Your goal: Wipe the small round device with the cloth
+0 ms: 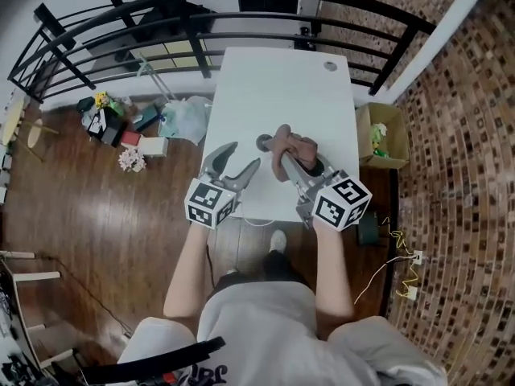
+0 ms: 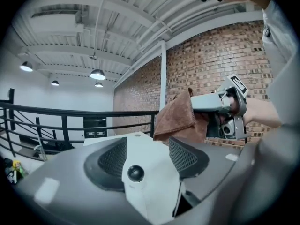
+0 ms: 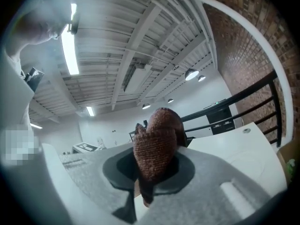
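The left gripper (image 1: 236, 166) grasps the small round device (image 2: 143, 184) between its pads – white, with a dark round spot – raised above the white table's (image 1: 282, 87) near edge. Just beside it, the right gripper (image 1: 283, 161) is clenched on the brown cloth (image 1: 293, 146), bunched and hanging over the near right part of the table.

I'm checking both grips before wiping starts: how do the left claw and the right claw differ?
Opening: the grey left claw has jaws apart, the grey right claw nearly together. Load: the left claw pinches a white device with a black dot, the right claw a bunched brown cloth. Both hang above the white table.
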